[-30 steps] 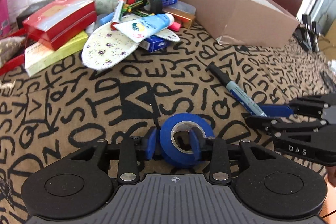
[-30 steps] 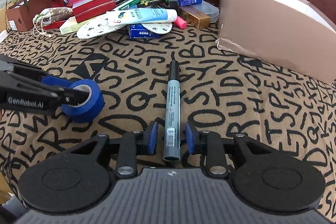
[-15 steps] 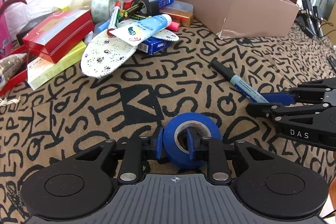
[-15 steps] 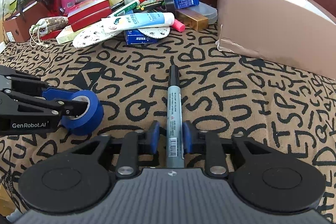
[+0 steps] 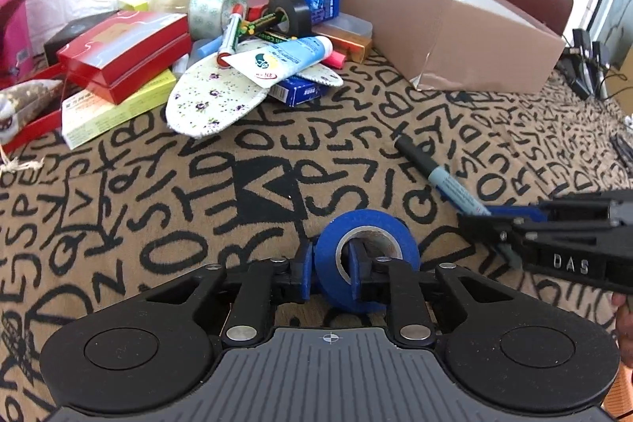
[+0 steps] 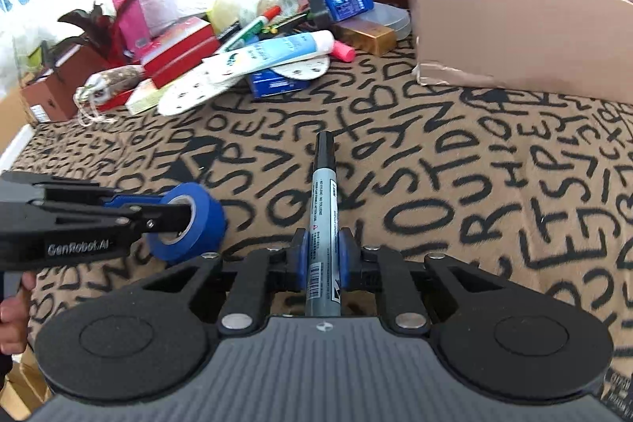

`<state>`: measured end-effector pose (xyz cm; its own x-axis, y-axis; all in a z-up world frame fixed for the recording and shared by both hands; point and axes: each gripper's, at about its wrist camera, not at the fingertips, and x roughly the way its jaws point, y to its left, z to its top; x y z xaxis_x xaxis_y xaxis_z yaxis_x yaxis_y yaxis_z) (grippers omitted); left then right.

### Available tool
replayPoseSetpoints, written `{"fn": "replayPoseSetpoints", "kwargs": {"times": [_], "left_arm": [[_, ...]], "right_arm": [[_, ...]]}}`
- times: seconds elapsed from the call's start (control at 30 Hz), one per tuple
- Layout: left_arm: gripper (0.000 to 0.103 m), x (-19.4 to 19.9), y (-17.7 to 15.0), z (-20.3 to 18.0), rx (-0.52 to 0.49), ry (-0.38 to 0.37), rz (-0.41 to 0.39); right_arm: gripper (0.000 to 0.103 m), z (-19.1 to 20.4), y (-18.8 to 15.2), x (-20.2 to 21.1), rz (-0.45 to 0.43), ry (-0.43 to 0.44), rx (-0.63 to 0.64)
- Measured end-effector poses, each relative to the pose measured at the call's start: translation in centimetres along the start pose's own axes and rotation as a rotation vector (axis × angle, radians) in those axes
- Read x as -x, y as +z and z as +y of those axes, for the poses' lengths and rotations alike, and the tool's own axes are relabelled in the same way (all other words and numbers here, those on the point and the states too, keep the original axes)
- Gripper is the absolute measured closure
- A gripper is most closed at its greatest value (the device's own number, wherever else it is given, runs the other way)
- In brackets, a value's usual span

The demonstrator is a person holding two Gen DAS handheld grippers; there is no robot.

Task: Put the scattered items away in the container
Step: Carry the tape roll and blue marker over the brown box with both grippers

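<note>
A blue tape roll (image 5: 368,220) lies on the lettered cloth. My left gripper (image 5: 330,263) has one pad outside its wall and one inside the hole; the jaws are closing and both pads press the wall. The right wrist view shows the same roll (image 6: 205,220) on the left gripper (image 6: 174,212). A grey marker (image 6: 323,192) with a black cap points away between the pads of my right gripper (image 6: 322,256), whose closing jaws press on its barrel. The left wrist view has the marker (image 5: 443,180) and right gripper (image 5: 474,220) at the right. The brown cardboard box (image 5: 455,38) stands open at the back right.
A pile sits at the back left: red box (image 5: 122,50), flowered insole (image 5: 213,97), toothpaste tube (image 5: 285,60), black tape (image 5: 290,12), clear tape (image 5: 215,6). A pink bottle (image 6: 130,10) stands behind it. A person's hand (image 6: 12,319) holds the left gripper's handle. Cables lie at the far right.
Both pairs of jaws have narrowed: the left pads came together on the tape roll's wall, the right pads on the marker's barrel. The right wrist has rolled slightly.
</note>
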<state>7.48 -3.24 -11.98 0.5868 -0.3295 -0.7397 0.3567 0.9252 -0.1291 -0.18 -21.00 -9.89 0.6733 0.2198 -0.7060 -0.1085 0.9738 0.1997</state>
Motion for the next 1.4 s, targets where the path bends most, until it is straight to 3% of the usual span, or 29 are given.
{"fn": "replayPoseSetpoints", "kwargs": {"times": [0.3, 0.6, 0.8, 1.1, 1.4], "left_arm": [[0.088, 2.2, 2.0, -2.0, -0.046, -0.060, -0.062], [0.088, 3.1, 9.4, -7.1, -0.158, -0.151, -0.171], [0.088, 2.5, 15.0, -10.8, -0.177, -0.196, -0.218], [0.087, -1.9, 23.0, -16.0, -0.178, -0.214, -0.219], [0.087, -10.8, 27.2, -19.9, -0.174, -0.211, -0.128]], "right_arm": [[0.085, -0.3, 0.1, 2.4, -0.044, 0.033, -0.017], [0.085, -4.0, 4.7, 7.5, -0.229, -0.052, -0.015], [0.085, -7.4, 8.7, 10.2, -0.335, -0.134, -0.014], [0.085, -13.8, 14.5, 10.2, -0.404, -0.229, -0.053], [0.085, -20.9, 18.2, 6.2, -0.316, -0.321, -0.044]]}}
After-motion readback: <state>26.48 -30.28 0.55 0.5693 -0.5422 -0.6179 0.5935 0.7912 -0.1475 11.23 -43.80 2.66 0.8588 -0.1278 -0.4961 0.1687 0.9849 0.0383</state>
